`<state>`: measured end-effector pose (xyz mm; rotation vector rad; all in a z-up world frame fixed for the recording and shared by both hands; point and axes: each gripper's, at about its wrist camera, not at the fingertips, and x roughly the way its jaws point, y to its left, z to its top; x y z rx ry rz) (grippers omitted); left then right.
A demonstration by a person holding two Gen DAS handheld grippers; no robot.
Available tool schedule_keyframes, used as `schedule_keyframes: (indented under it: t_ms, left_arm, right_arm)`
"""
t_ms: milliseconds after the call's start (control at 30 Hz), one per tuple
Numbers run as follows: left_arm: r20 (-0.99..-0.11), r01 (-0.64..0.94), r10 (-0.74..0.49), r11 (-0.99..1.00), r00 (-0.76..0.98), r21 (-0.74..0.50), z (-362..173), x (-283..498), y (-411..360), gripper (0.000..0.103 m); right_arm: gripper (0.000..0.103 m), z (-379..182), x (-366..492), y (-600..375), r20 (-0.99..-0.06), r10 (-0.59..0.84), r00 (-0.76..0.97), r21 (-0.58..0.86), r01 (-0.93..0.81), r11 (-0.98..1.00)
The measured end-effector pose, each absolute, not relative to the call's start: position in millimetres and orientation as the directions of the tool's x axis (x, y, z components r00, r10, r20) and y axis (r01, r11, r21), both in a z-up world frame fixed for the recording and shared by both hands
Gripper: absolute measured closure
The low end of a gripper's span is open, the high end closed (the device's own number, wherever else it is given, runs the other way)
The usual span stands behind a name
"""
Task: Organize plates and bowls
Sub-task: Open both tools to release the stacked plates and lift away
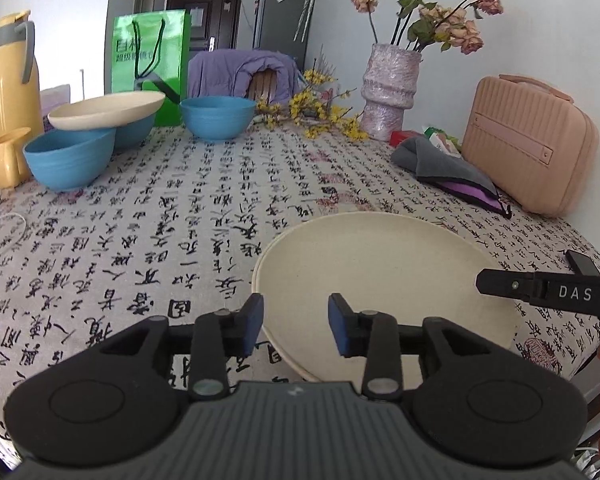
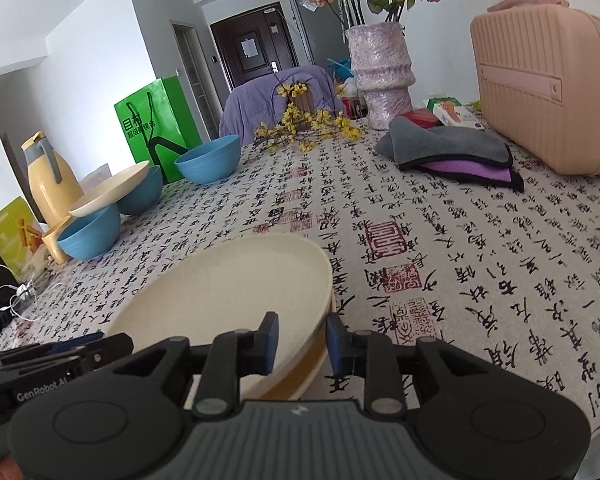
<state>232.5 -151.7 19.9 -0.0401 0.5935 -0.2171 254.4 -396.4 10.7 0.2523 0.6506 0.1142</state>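
My left claw [image 1: 296, 324] is wide apart at the near rim of 2 stacked cream plates [image 1: 384, 276]; my right claw [image 2: 302, 338] straddles their rim, pads apart. Bare worktop [image 1: 204, 208] lies beyond. Far left: 3 empty blue bowls [image 1: 70, 158], 1 cream plate [image 1: 106, 110] bridging 2 of them.

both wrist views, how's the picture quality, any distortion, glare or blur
Left wrist view: strong fisheye bending, so the table edge curves, dark corners, and the gripper body at the bottom is soft while the cream plate stays sharp. Right wrist view: same bending, the pink case bulges, bright even daylight, no harsh glare.
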Motion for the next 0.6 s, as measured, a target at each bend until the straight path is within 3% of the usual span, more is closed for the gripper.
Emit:
schedule_keyframes:
  t_ms: [300, 600]
  left_arm:
    - [-0.513, 0.198, -0.221, 0.975, 0.829, -0.1, 27.9, 216.1, -145.9, 0.063]
    - [-0.449, 0.161, -0.172, 0.985, 0.877, -0.064, 31.8, 178.2, -121.7, 0.05]
  right_arm:
    - [0.073, 23.2, 240.2, -387.9, -0.538, 0.196, 0.82, 0.257, -0.061, 0.964]
    - [0.069, 35.9, 211.1, -351.9, -0.483, 0.213, 0.849, 0.174, -0.145, 0.974]
